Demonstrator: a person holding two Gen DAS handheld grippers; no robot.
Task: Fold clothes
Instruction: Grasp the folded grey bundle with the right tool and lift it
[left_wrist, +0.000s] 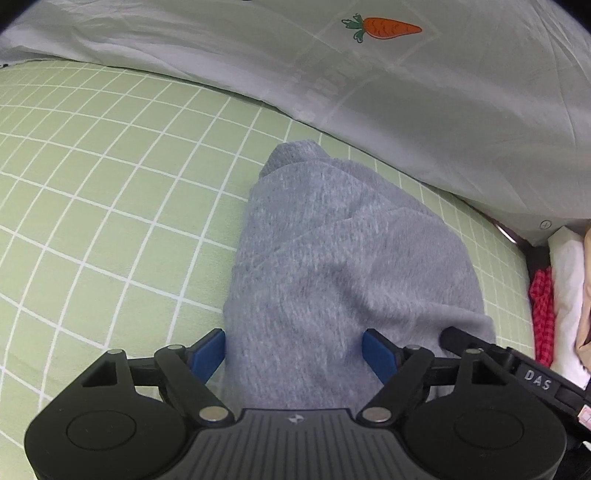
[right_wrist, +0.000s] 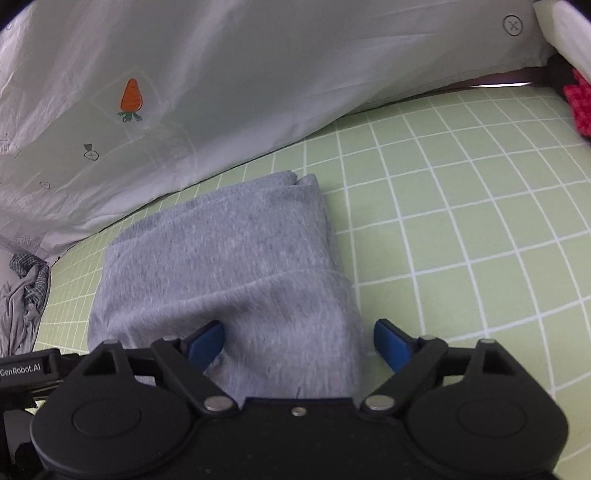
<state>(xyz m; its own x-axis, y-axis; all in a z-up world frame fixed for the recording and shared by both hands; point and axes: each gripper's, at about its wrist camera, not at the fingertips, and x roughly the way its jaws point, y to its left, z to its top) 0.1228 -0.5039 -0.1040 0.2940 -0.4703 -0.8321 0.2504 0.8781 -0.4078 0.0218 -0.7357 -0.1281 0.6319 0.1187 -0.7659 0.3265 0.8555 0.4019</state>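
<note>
A folded grey knit garment lies on the green checked bed sheet. My left gripper is open, its blue pads straddling the garment's near edge. In the right wrist view the same garment lies folded. My right gripper is open over its near right corner, with one blue pad pressed into the cloth and the other beside it. The right gripper's body shows at the left view's right edge.
A white duvet with a carrot print lies along the far side of the bed. Red checked cloth and white items sit off the bed's right edge. A crumpled grey plaid garment lies at the left.
</note>
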